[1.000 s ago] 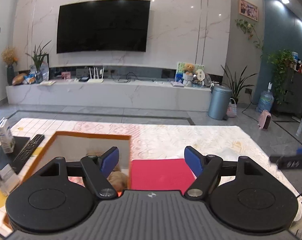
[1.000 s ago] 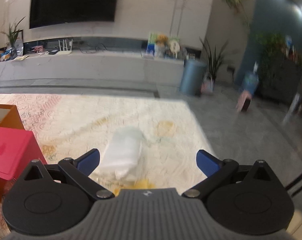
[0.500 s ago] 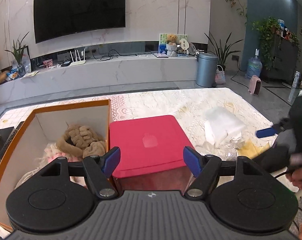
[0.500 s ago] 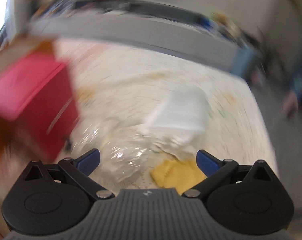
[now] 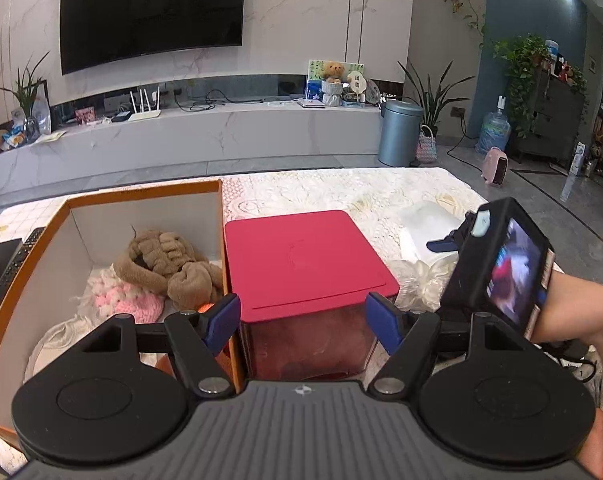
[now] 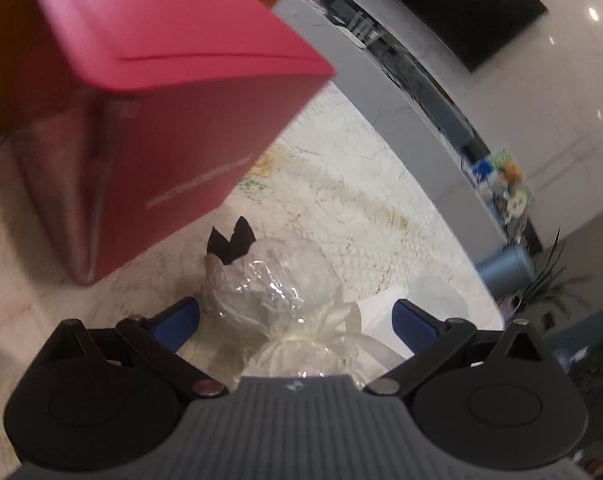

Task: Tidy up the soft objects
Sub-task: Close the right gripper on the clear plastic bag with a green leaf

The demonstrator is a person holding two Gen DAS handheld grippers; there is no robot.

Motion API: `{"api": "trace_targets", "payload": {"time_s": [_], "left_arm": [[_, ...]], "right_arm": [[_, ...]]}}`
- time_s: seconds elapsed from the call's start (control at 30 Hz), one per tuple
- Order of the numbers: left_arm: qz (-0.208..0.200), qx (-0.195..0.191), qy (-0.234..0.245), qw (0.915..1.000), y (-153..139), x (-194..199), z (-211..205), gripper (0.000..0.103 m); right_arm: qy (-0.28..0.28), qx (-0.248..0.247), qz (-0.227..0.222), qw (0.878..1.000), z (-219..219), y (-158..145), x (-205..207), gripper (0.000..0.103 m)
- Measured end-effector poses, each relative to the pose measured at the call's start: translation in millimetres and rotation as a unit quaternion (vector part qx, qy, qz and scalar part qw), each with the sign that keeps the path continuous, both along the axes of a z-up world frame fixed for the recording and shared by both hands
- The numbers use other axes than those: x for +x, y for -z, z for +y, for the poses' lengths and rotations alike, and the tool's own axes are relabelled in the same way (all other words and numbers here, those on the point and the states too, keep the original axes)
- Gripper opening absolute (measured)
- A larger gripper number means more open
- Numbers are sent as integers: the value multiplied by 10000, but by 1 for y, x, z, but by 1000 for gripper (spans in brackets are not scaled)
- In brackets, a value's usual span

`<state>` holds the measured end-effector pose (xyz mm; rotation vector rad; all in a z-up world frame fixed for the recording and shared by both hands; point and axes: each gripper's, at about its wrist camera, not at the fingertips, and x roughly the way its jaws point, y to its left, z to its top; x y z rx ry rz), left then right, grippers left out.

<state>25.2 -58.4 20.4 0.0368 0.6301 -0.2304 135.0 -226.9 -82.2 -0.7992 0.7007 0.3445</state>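
On your left, the orange box (image 5: 141, 200) already has the brown plush (image 5: 165, 260) inside. Your left gripper (image 5: 301, 320) is spread wide over the red box (image 5: 301, 264). Your right gripper (image 6: 297, 316) is spread too, around the plastic-wrapped bundle (image 6: 277, 284).

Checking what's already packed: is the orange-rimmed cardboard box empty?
No, the orange-rimmed cardboard box already holds a brown fuzzy plush item and a pink knitted piece.
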Motion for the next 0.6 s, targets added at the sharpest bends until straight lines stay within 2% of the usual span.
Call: {"api": "trace_targets", "payload": {"time_s": [0.03,0.1,0.2,0.3,0.4,0.6], "left_arm": [[-4,-16,-9,10000,-1,0,1,84],[-44,-41,-54,10000,-3,-2,3,84],[-90,-36,-77,9999,-5,-6,5,84],[-123,-1,-96,9999,-6,-8,4,84],[-138,83,-126,9998,-9,-10,2,84],[-221,133,-126,9996,-14,-12,-1,84]], "right_arm": [[114,219,63,9997,-3,-1,3,95],[228,646,361,9970,-9,-4,7,66],[503,701,396,9955,-12,-4,11,61],[414,804,403,9951,-11,-7,9,59],[294,1108,516,9921,-13,-13,5,58],[383,1706,295,9842,-25,-34,-10,58]]}}
